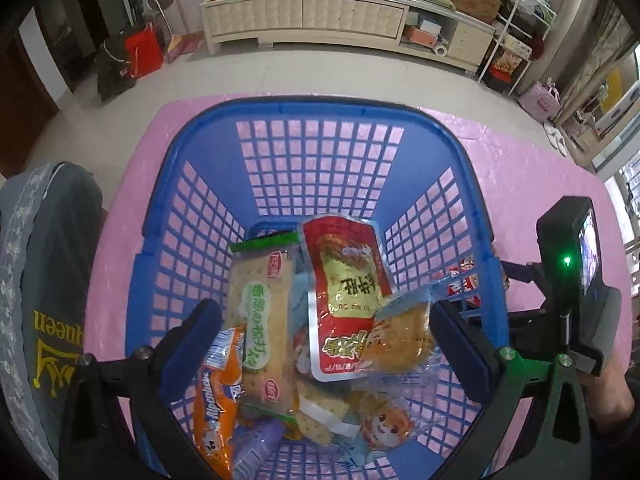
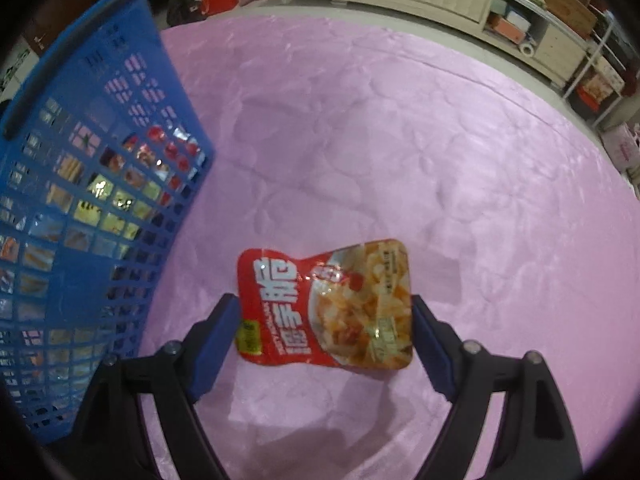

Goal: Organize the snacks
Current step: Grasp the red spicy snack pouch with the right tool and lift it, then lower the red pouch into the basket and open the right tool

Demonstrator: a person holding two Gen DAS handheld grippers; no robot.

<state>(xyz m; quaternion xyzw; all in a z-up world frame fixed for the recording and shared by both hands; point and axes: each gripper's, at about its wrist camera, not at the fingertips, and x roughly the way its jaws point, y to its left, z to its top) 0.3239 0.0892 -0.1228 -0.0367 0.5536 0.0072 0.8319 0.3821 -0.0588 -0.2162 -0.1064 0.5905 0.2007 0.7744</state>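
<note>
- The left tool hangs over the open top of the blue plastic lattice basket, its dark blue pads spread wide with nothing pressed between them.
- Below and between those pads lies the pile of snacks: a long cracker pack with a green-lettered label, a red and yellow foil pouch leaning across it, a clear-wrapped golden cake near the right pad, an orange wrapped snack bar at the lower left, and a clear pack printed with a cartoon tiger toward the near wall.
- The right tool points steeply down at the pink cloth-covered bench, jaws apart.
- A red glossy snack pouch picturing shredded food lies flat on the bench between the right tool's pads; the pads stand just beside its two edges, and whether they touch it cannot be told.
- The basket stands to the left of that pouch in the right wrist view, near but apart from it.
- Beyond the bench, a long cream cabinet runs along the far wall.
</note>
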